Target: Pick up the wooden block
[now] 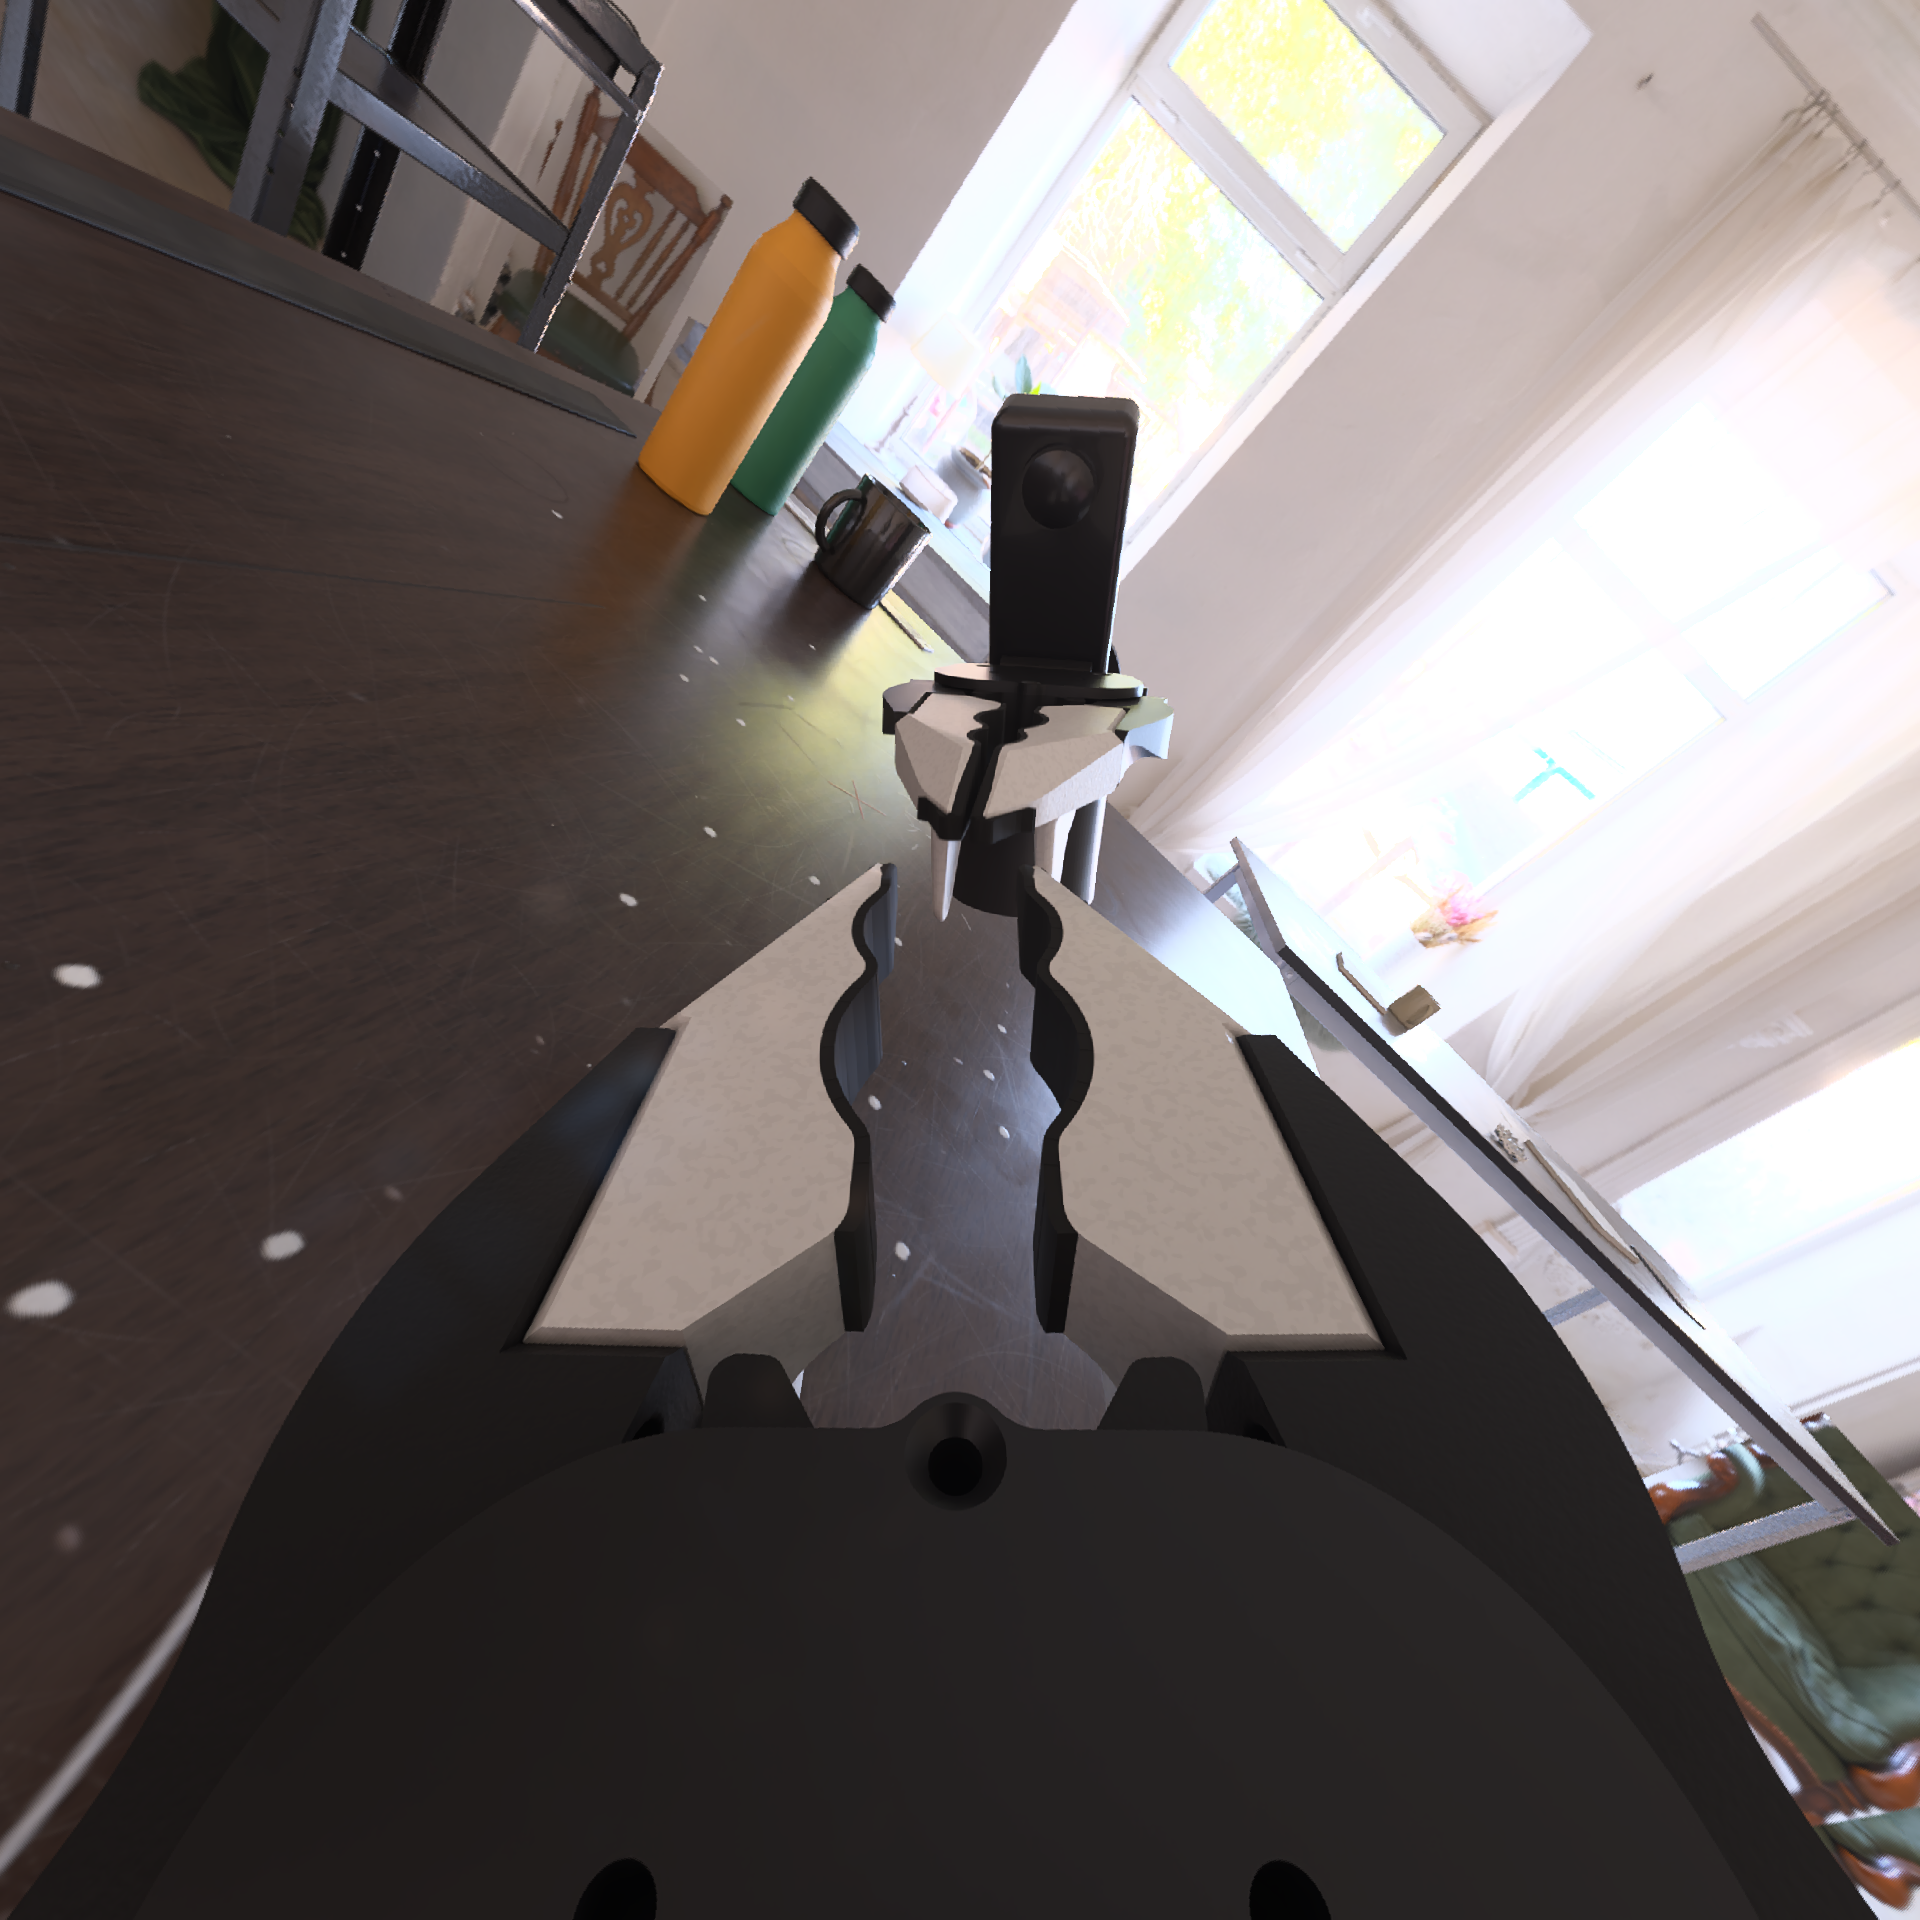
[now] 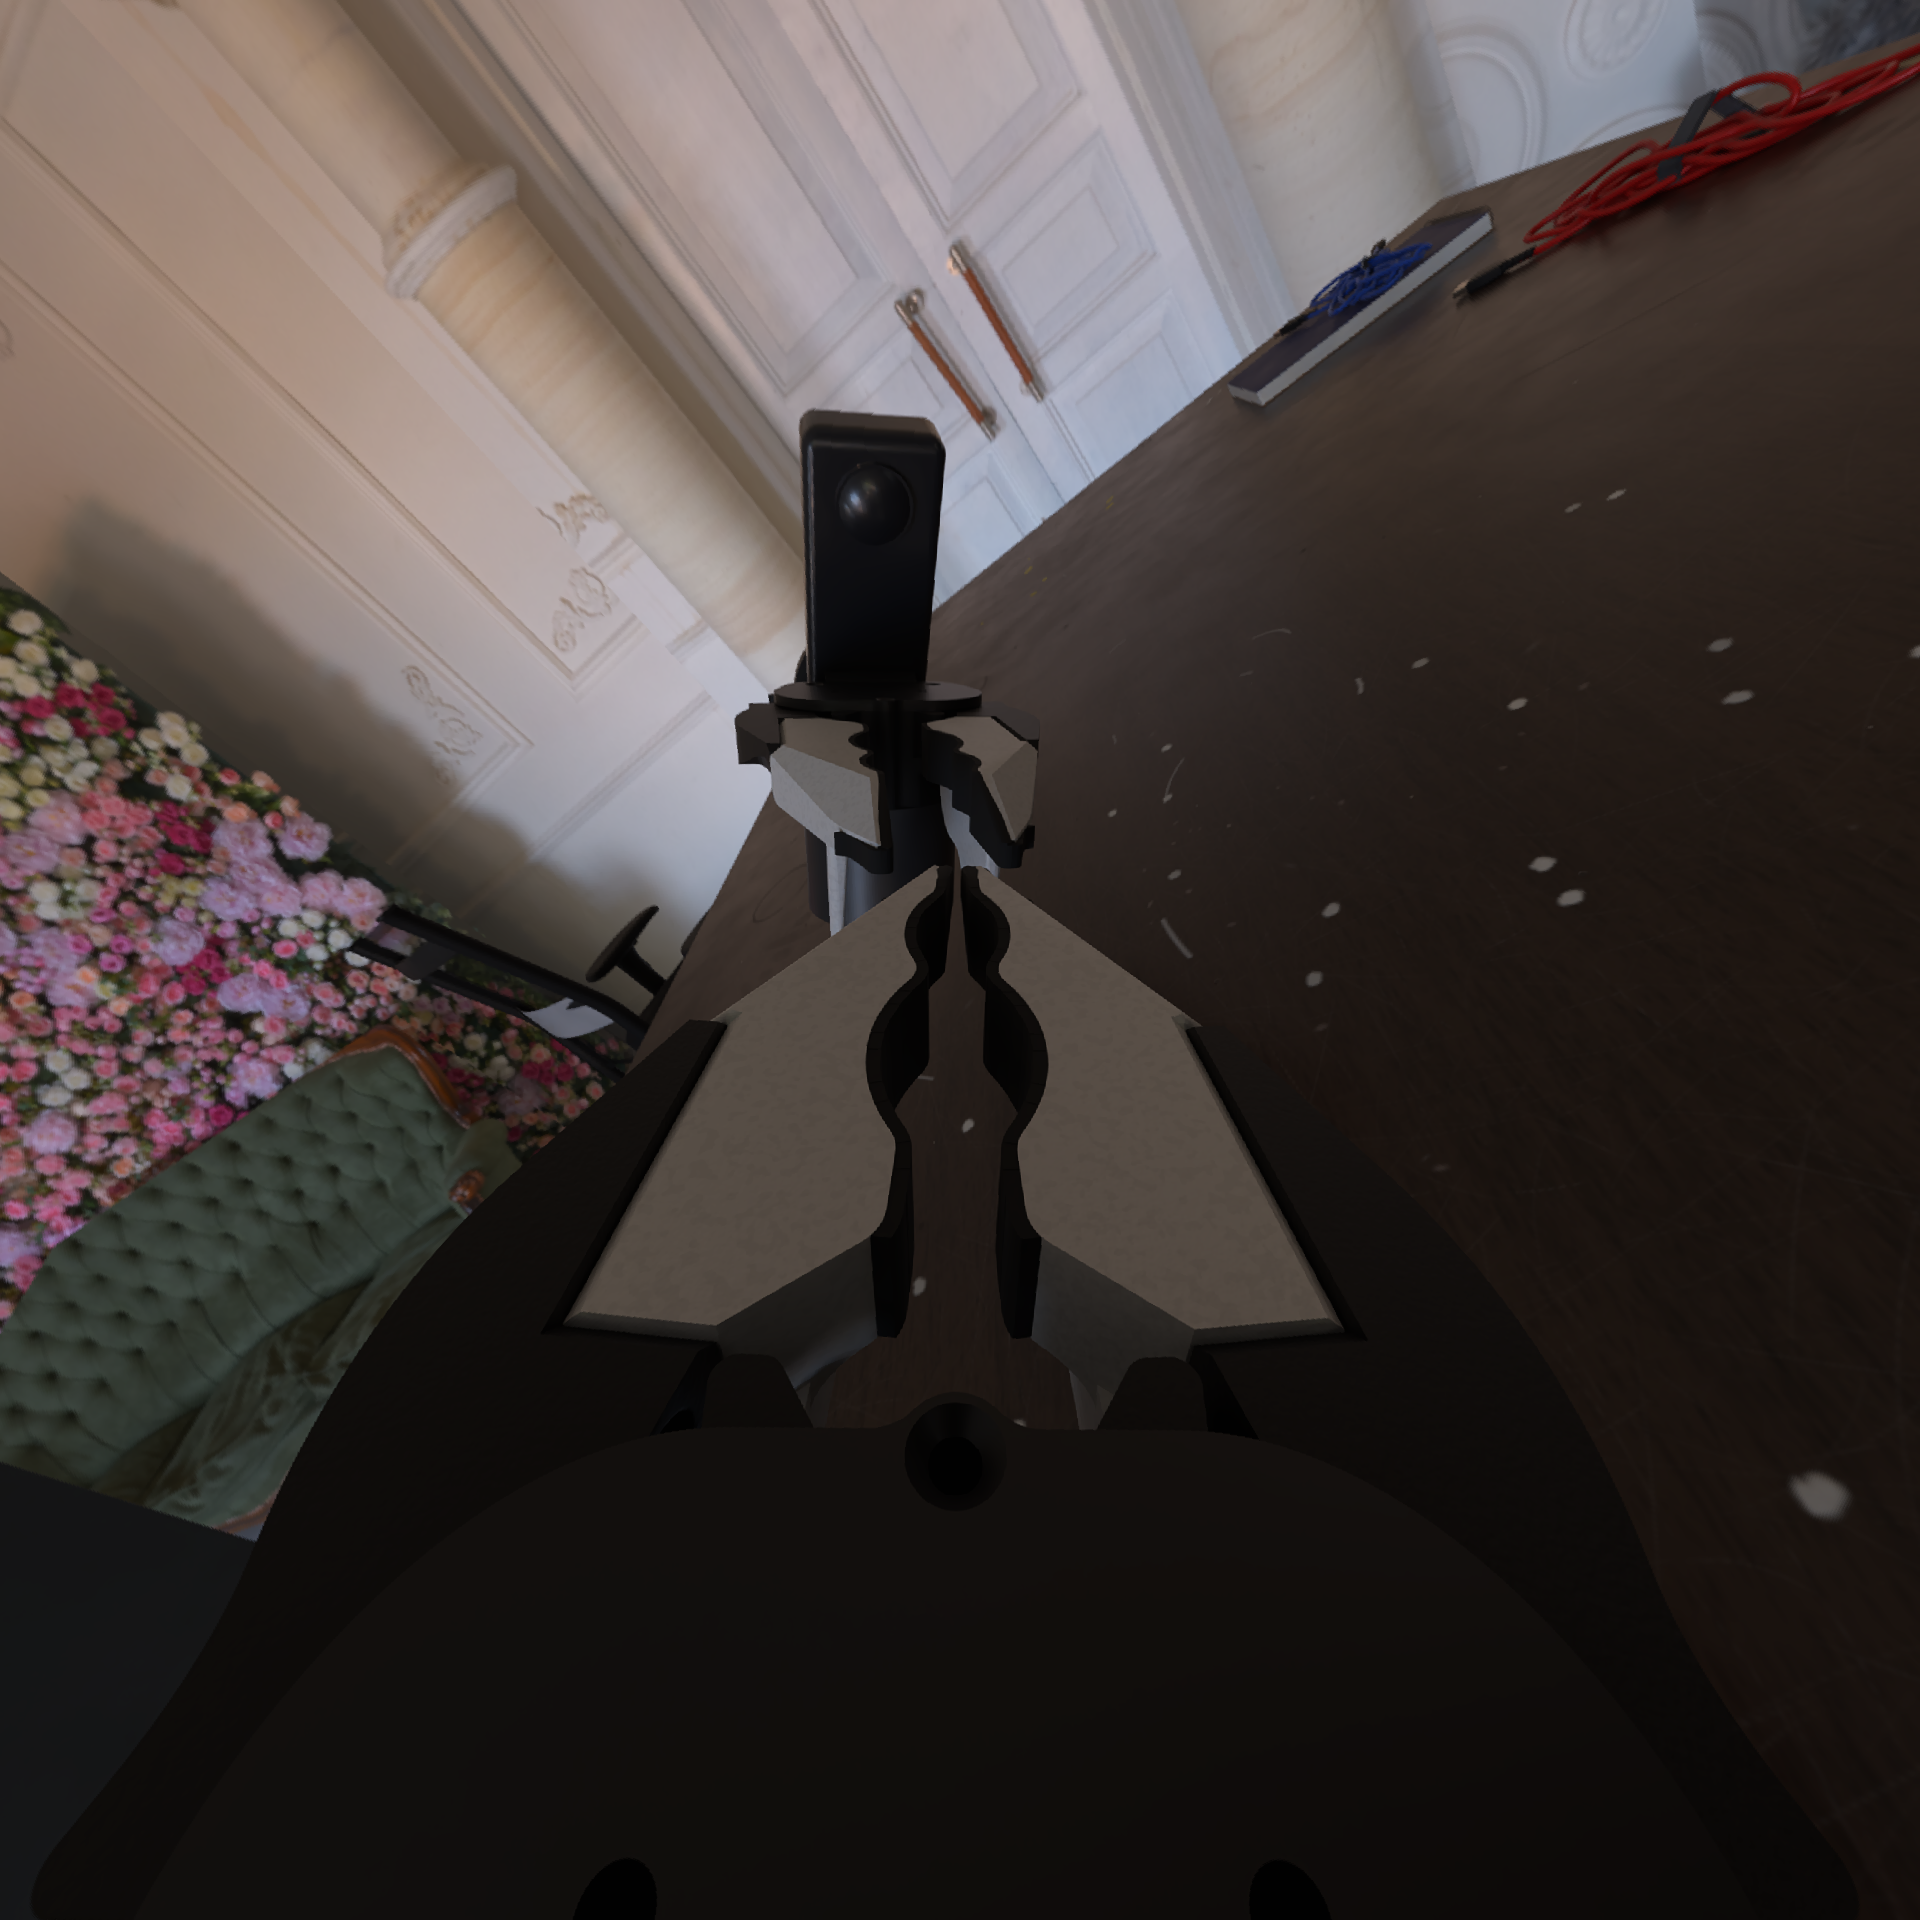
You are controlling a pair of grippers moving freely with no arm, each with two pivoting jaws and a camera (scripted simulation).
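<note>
No wooden block shows in either view. My left gripper is open and empty, held low over the dark wooden table. My right gripper is shut with its fingertips nearly touching, and nothing is between them. The two grippers face each other closely, tip to tip. The right gripper shows head-on in the left wrist view, just beyond my left fingertips. The left gripper shows head-on in the right wrist view, with its fingers apart.
An orange bottle, a green bottle and a dark mug stand at the far end of the table, near a metal rack. In the right wrist view a red cable and a blue cable on a flat board lie far off.
</note>
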